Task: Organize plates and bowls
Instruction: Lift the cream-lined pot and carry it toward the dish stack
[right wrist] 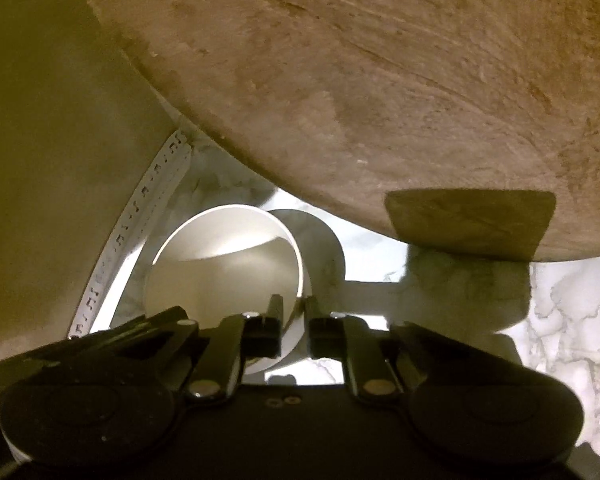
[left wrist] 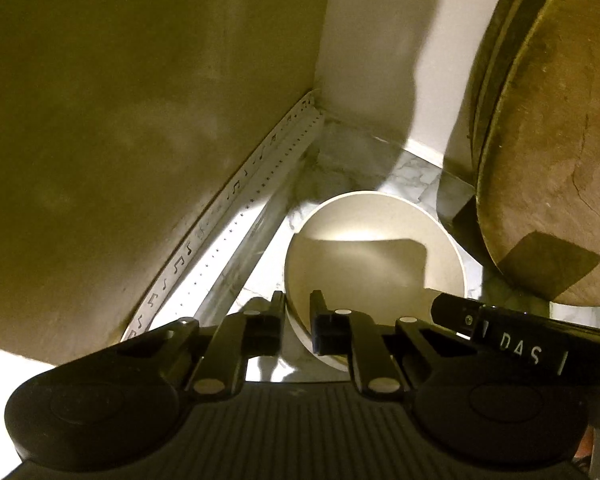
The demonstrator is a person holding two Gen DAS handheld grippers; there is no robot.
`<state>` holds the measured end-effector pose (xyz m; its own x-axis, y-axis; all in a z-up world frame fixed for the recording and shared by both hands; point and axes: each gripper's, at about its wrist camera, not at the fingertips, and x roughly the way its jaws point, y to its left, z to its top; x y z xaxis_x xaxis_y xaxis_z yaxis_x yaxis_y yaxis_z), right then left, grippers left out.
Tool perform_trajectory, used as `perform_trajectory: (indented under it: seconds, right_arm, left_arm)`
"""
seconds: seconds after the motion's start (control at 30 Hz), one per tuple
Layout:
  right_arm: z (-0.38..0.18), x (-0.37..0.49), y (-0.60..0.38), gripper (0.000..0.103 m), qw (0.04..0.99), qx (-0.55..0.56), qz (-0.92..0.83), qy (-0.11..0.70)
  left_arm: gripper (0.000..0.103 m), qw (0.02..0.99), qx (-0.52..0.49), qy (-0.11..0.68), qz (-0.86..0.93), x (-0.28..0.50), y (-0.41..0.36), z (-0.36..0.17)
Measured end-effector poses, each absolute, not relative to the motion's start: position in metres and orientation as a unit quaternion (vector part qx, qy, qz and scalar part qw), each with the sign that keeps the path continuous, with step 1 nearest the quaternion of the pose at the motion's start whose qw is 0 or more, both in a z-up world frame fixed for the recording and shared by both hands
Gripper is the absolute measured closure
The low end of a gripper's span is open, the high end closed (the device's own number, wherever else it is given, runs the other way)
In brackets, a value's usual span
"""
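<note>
On marble (left wrist: pixel 410 176), tools (left wrist: pixel 298 322) (right wrist: pixel 294 322) (both) pinching bowl (left wrist: pixel 374 240) (right wrist: pixel 228 264)

A: Both views are dim and yellow-tinted; the wall (left wrist: pixel 140 120) reads murky olive with soft blotches.

B: Light strikes from behind the cameras. A bright patch glares on the marble counter (right wrist: pixel 572 312), and a band glows inside the white bowl (left wrist: pixel 374 248).

A: Hard-edged shadows cross that bowl and the round wooden board (left wrist: pixel 552 184).

B: Fisheye bending curves the perforated strip (right wrist: pixel 140 240); the corners go black, and the near board grain smears softly.
</note>
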<state>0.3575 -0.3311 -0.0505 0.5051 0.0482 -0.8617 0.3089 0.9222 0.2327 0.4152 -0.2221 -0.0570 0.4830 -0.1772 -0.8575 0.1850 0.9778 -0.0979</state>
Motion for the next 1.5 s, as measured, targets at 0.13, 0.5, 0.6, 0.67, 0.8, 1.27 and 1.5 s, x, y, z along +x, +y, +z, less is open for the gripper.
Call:
perform_trajectory:
  seconds: [0.13, 0.5, 0.6, 0.67, 0.8, 1.27, 1.5]
  right_arm:
    - [-0.044, 0.348, -0.326, 0.093, 0.850, 0.175, -0.075, 0.491]
    - [-0.014, 0.301, -0.313, 0.093, 0.854, 0.159, -0.077, 0.489]
    - [-0.006, 0.283, -0.310, 0.093, 0.857, 0.158, -0.081, 0.485]
    - [0.001, 0.269, -0.308, 0.093, 0.858, 0.158, -0.083, 0.481]
    - [0.015, 0.237, -0.305, 0.093, 0.859, 0.157, -0.088, 0.480]
    - [0.056, 0.133, -0.286, 0.093, 0.867, 0.153, -0.104, 0.462]
    - [0.062, 0.097, -0.281, 0.093, 0.869, 0.154, -0.126, 0.452]
  left_arm:
    - [0.093, 0.860, 0.008, 0.498, -0.113, 0.408, -0.221, -0.055]
    - [0.093, 0.863, 0.027, 0.486, -0.138, 0.359, -0.219, -0.018]
    - [0.093, 0.864, 0.034, 0.481, -0.147, 0.341, -0.219, -0.008]
    - [0.093, 0.863, 0.039, 0.480, -0.153, 0.328, -0.218, -0.001]
    - [0.093, 0.860, 0.043, 0.480, -0.166, 0.299, -0.215, 0.012]
    - [0.093, 0.857, 0.059, 0.466, -0.211, 0.202, -0.202, 0.045]
    - [0.093, 0.854, 0.073, 0.459, -0.233, 0.176, -0.204, 0.041]
